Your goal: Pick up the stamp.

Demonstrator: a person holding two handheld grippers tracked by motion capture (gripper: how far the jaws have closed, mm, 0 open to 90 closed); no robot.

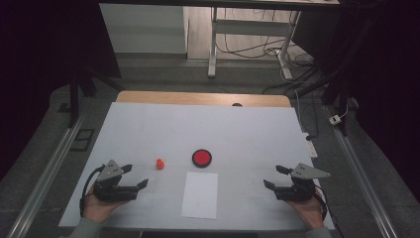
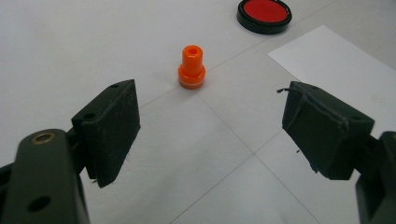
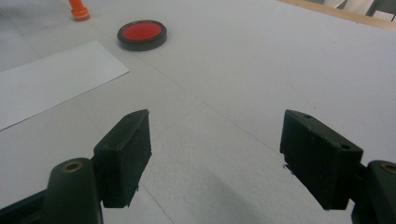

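We hold the left gripper (image 1: 134, 176) and right gripper (image 1: 273, 177) wide open, empty, near the tabletop's (image 1: 247, 129) front corners, flanking a small orange plastic stamp (image 1: 160, 163), ready to reach.

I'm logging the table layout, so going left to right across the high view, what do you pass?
Left gripper → orange stamp → white sheet of paper and, just behind it, the round red ink pad → right gripper.

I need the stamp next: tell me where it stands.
The orange stamp stands upright left of the red ink pad, ahead of the open left gripper.
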